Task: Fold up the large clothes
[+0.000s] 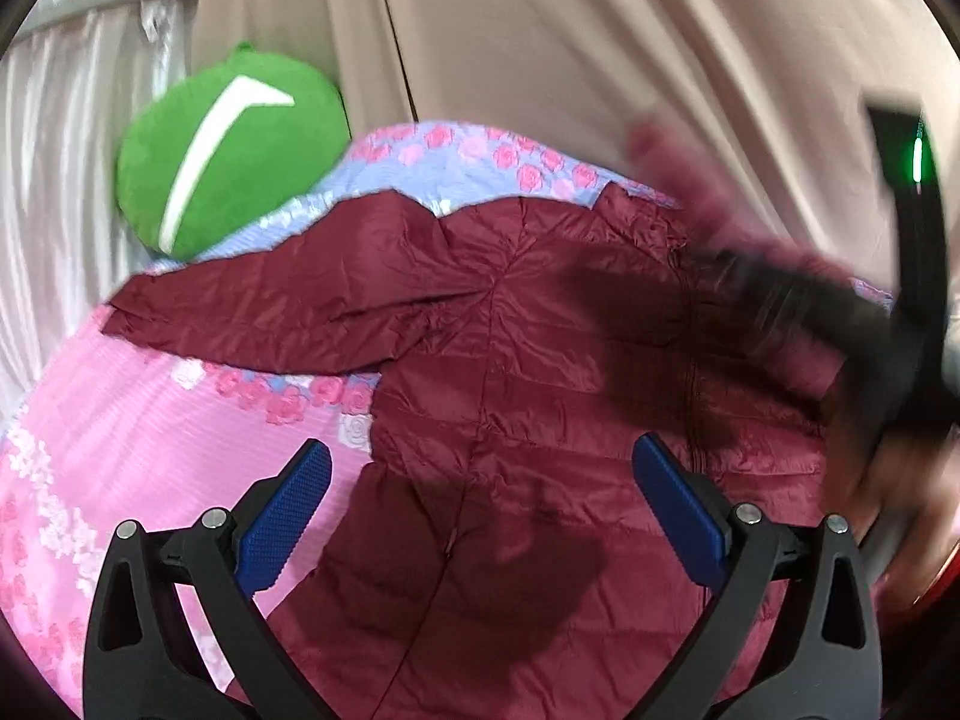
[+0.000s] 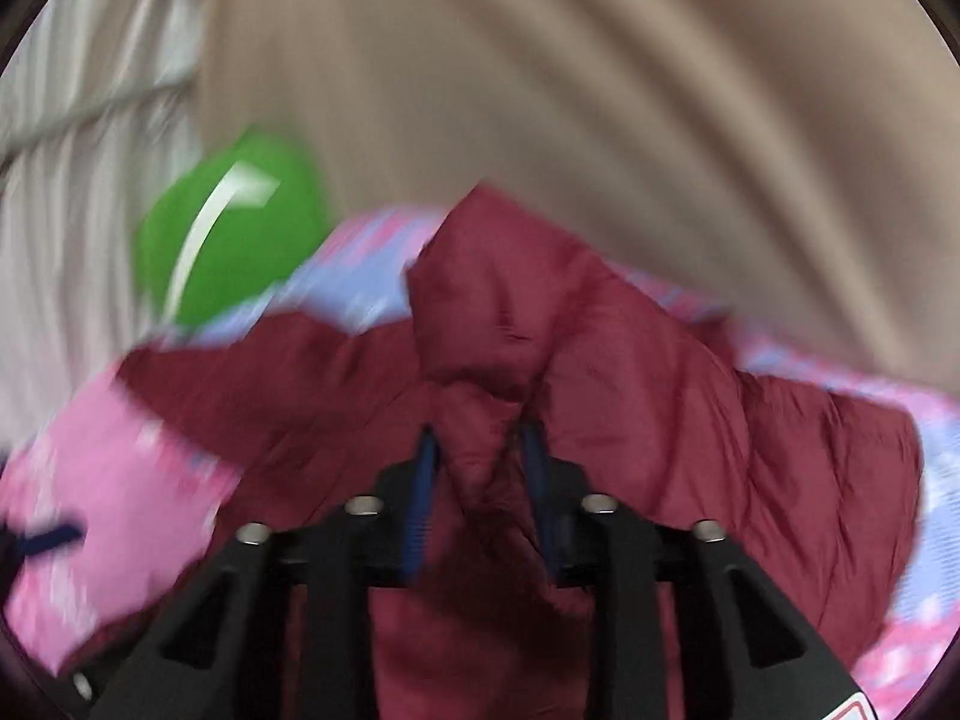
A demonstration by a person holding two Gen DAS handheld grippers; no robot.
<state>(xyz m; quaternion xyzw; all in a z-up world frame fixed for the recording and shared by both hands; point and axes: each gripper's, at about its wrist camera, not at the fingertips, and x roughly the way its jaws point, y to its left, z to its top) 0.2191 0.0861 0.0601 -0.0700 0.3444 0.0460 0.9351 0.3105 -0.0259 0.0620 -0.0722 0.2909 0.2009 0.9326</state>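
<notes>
Right gripper [image 2: 480, 450] jaws narrow, pinching bunched fold of maroon puffer jacket [image 1: 540, 330]. Left gripper [image 1: 480, 468] jaws wide, empty. Jacket spread on pink floral bedspread [image 1: 120, 420], sleeve extending left.

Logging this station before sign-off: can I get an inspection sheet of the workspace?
Surface: pink and blue floral bedspread.
Job's things: maroon puffer jacket spread out, one sleeve lying outward; another part lifted.
Clutter: green round cushion.
Grippers: left gripper open above the jacket; right gripper shut on a bunched jacket fold.
Cables: nothing seen.
Surroundings: beige curtain, pale drape.
</notes>
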